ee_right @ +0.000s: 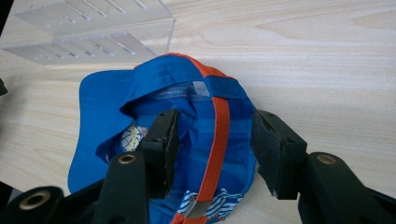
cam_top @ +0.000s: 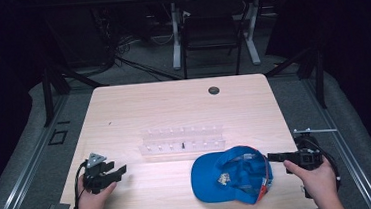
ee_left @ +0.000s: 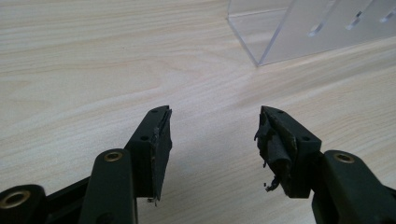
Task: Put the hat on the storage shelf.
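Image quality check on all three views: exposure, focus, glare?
High view: soft, table lit, surroundings near black. Left gripper view: sharp on fingertips, glare on clear rack. Right gripper view: blue cap crisp, rack washed out.

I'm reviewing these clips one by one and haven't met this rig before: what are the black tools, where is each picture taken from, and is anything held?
A person stands at a wooden table, holding a two-jaw tool in each hand. The high view looks down from above; the other two pictures come from cameras riding on the tools. The left gripper is open over bare wood. The right gripper is open above a blue baseball cap lying inside-up, with an orange strap. A clear acrylic rack stands behind. Nothing is held.
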